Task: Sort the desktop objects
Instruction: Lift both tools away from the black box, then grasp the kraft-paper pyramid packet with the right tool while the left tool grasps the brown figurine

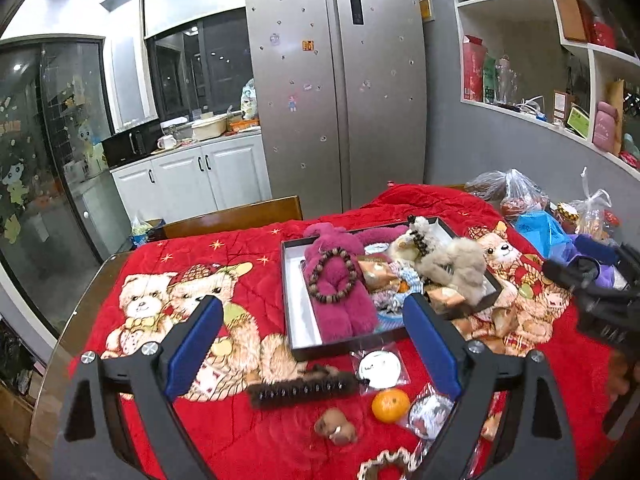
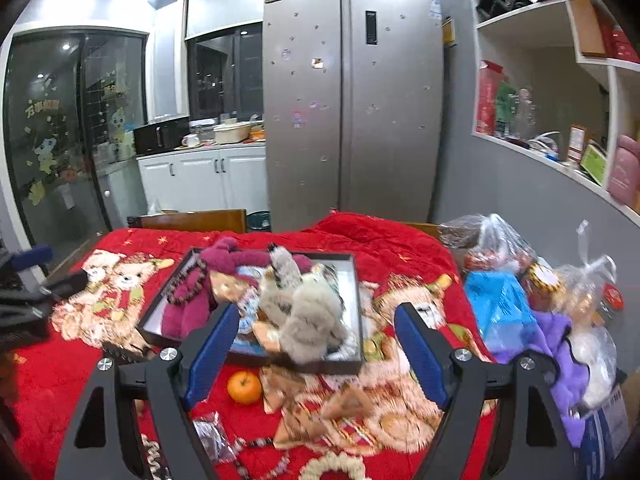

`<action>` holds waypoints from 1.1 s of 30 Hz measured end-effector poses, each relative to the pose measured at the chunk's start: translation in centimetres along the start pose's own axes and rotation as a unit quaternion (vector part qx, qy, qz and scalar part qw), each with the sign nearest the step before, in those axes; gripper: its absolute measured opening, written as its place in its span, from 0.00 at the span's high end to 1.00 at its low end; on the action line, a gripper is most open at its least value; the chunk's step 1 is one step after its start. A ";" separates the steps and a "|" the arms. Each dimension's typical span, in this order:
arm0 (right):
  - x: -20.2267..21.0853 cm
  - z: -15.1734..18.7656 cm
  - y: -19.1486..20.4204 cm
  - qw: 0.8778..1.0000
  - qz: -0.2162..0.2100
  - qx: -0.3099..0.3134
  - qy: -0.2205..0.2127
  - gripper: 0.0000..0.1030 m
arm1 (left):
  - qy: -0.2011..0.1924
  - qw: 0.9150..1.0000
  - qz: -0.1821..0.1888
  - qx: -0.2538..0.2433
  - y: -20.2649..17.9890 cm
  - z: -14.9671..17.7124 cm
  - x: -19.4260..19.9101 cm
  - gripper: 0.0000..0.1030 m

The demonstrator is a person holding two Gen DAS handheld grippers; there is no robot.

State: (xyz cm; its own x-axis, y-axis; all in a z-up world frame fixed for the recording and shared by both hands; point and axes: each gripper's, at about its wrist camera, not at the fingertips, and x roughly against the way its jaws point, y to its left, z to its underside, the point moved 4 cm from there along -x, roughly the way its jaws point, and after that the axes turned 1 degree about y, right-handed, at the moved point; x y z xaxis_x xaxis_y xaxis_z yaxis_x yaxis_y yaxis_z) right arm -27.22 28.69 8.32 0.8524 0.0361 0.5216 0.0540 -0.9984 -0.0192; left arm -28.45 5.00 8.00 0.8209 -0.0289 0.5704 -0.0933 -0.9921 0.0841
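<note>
A black tray (image 1: 294,320) (image 2: 352,280) sits on the red bear-print blanket (image 1: 168,264) and holds a magenta plush (image 1: 340,304), a bead bracelet (image 1: 332,280), a grey plush (image 1: 460,268) (image 2: 312,316) and snack packets. In front of the tray lie a brown brush (image 1: 302,390), a white round packet (image 1: 379,366), an orange (image 1: 391,405) (image 2: 244,387), a small brown figure (image 1: 336,431) and a cream scrunchie (image 1: 384,466). My left gripper (image 1: 312,344) is open and empty above these. My right gripper (image 2: 314,344) is open and empty above the tray's near edge.
Plastic bags (image 2: 496,248), a blue bag (image 2: 496,308) and purple cloth (image 2: 568,352) crowd the table's right side. A wooden chair back (image 1: 236,216) stands behind the table. A fridge (image 1: 340,100) and wall shelves (image 1: 560,80) are beyond. The other gripper shows at the right edge of the left wrist view (image 1: 600,296).
</note>
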 end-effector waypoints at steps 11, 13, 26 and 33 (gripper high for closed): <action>-2.2 6.2 2.6 0.998 -0.020 0.040 0.036 0.20 | 0.062 0.997 0.034 0.019 -1.0 8.3 -4.8 0.07; -2.7 6.9 2.4 0.999 -0.021 0.031 0.038 0.20 | 0.070 0.997 0.035 0.021 -1.2 9.5 -5.9 0.07; -6.6 9.8 0.5 0.995 -0.013 -0.003 0.096 0.20 | 0.123 0.991 0.042 0.033 -0.1 13.0 -9.5 0.07; -8.5 11.3 0.8 0.992 -0.011 0.008 0.127 0.20 | 0.144 0.988 0.039 0.028 0.1 14.1 -10.8 0.07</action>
State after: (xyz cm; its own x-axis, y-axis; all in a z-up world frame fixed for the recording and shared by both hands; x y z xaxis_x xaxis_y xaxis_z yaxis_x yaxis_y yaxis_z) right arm -28.56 28.04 -5.73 0.6927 0.0442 0.7199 0.0817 -0.9965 -0.0175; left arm -29.45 3.49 -9.66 0.6174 -0.0779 0.7827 -0.1120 -0.9937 -0.0106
